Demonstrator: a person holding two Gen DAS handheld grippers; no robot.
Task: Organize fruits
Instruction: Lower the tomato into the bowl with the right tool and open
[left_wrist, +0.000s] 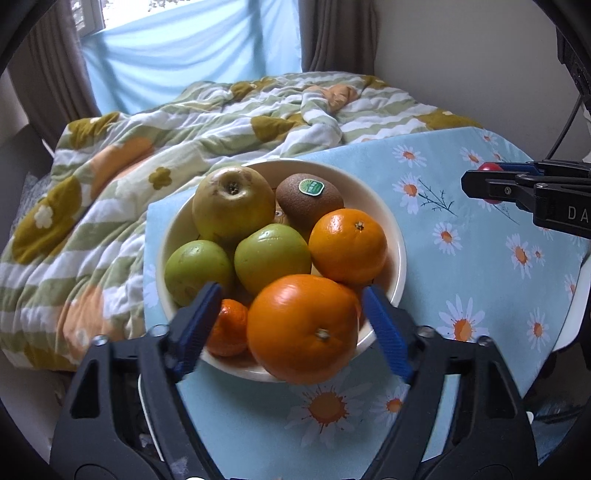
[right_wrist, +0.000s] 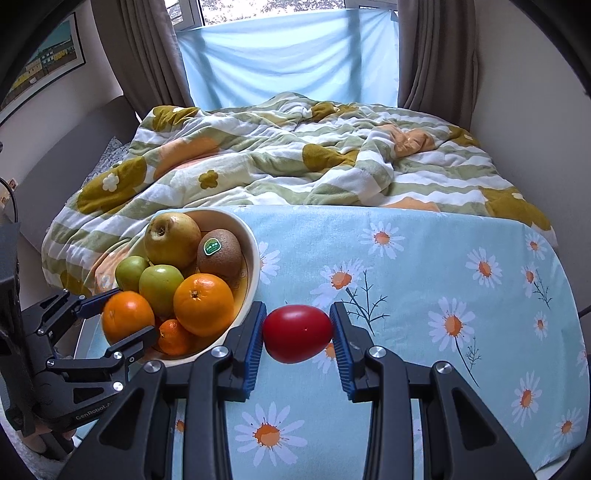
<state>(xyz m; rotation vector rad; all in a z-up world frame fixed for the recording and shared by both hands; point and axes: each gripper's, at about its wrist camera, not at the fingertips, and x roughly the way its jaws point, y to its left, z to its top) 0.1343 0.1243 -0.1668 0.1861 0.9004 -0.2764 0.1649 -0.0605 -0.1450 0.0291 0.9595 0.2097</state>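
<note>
A cream bowl (left_wrist: 397, 254) (right_wrist: 251, 258) on the daisy tablecloth holds a pear (left_wrist: 232, 203), a kiwi (left_wrist: 310, 197), two green apples (left_wrist: 271, 258), two oranges (left_wrist: 303, 328) and a small tangerine (left_wrist: 229, 326). My left gripper (left_wrist: 291, 314) is open, its blue pads on either side of the nearest orange (right_wrist: 127, 315) at the bowl's near edge. My right gripper (right_wrist: 297, 338) is shut on a red tomato (right_wrist: 297, 334), just right of the bowl and above the cloth. It also shows in the left wrist view (left_wrist: 491, 184).
The table with the light blue daisy cloth (right_wrist: 443, 295) stands against a bed with a rumpled striped floral quilt (right_wrist: 295, 162). Curtains and a window are behind. The cloth stretches right of the bowl.
</note>
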